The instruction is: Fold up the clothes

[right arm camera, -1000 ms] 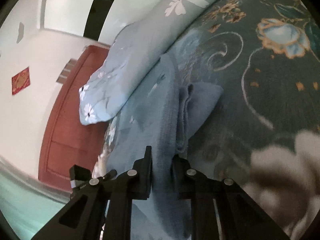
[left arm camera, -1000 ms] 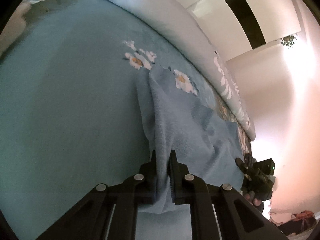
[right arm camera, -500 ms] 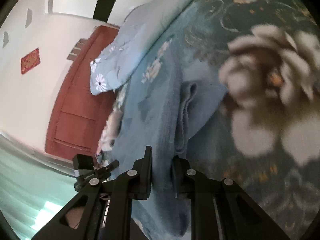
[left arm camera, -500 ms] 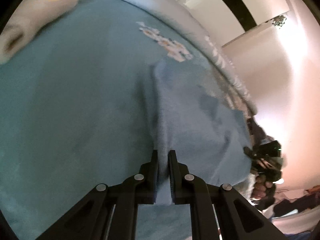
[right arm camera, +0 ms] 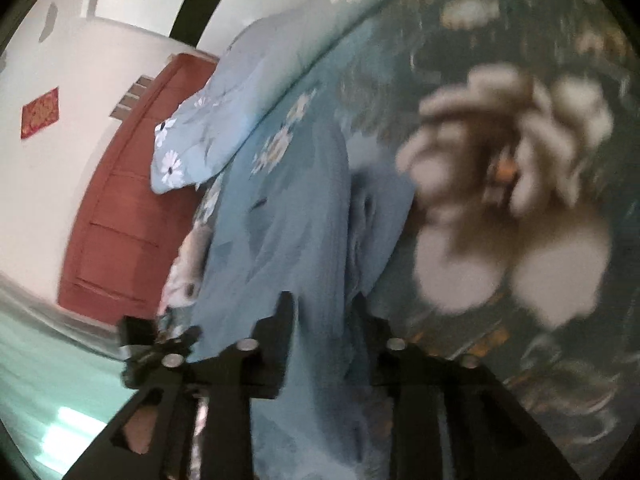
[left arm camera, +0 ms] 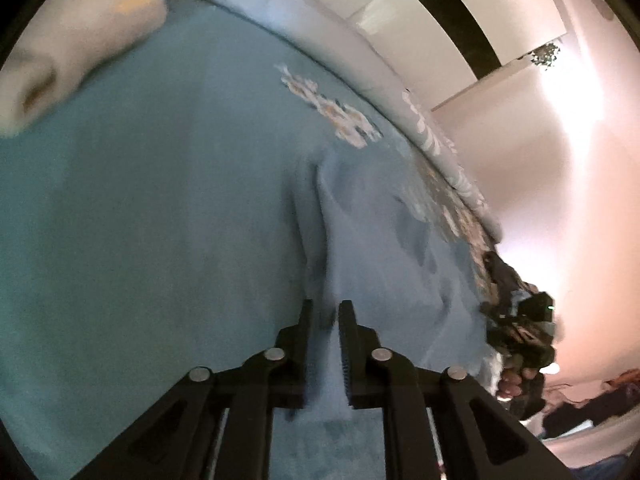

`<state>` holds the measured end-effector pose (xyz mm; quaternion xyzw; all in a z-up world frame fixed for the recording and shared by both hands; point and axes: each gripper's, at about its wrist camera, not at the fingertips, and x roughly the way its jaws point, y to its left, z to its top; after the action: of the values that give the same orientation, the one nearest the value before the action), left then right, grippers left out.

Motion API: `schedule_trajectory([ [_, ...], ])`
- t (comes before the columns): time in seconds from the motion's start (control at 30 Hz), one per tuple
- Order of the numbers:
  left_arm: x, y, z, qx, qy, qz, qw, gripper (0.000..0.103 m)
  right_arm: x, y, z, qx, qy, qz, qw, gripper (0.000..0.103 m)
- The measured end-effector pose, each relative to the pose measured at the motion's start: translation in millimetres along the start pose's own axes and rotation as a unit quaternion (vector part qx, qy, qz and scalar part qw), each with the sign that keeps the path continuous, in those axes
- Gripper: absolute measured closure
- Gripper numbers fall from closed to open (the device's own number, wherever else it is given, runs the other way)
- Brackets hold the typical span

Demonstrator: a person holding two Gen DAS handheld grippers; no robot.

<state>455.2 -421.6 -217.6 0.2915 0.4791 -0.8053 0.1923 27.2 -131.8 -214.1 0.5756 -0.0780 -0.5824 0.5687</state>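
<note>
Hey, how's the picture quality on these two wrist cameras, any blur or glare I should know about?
Left wrist: strong glare washes out the wall at right; the bedspread is softly smeared, while the left gripper stays sharp on the blue garment. Right wrist: heavy motion blur on the bedspread's big white flower; even the right gripper looks soft. Both bend at the fisheye edges.

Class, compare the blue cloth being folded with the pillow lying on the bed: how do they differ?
The cloth is plain blue; the pillow carries white flowers. The cloth is thin and creased; the pillow is plump. The cloth is pinched in the right hand-held gripper; the pillow lies untouched. Both are light blue.
</note>
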Motion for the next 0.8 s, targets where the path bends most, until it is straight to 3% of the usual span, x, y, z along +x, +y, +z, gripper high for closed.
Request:
schedule_trajectory([
  [0.07,8,-2,16,0.002,-0.008,0.009,0.9999,0.073,0,0,11,-0.001,-0.017,-0.007,1.0,0.065],
  [0.17,28,-9,39,0.011,-0.009,0.021,0.9997,0.068,2,-2,25,-0.002,-0.035,-0.01,0.999,0.064],
  [0.3,57,-17,62,0.021,0.006,0.048,0.9986,0.067,13,0,37,-0.003,-0.04,-0.009,0.999,0.064],
  [0.43,64,-30,65,0.058,-0.006,0.068,0.996,0.07,20,2,41,-0.01,-0.043,-0.008,0.999,0.064],
  [0.5,63,-34,64,0.073,-0.015,0.082,0.9939,0.079,23,3,44,-0.014,-0.045,-0.007,0.999,0.064],
  [0.57,61,-37,63,0.087,-0.023,0.098,0.9911,0.094,26,4,46,-0.017,-0.046,-0.006,0.999,0.072],
  [0.6,59,-37,64,0.087,-0.026,0.1,0.9908,0.095,28,5,47,-0.019,-0.047,-0.006,0.999,0.087],
  [0.63,58,-37,65,0.088,-0.029,0.1,0.9907,0.099,29,6,49,-0.021,-0.048,-0.005,0.999,0.094],
  [0.8,46,-47,68,0.103,-0.053,0.085,0.9896,0.099,19,13,52,-0.036,-0.063,0.005,0.997,0.096],
])
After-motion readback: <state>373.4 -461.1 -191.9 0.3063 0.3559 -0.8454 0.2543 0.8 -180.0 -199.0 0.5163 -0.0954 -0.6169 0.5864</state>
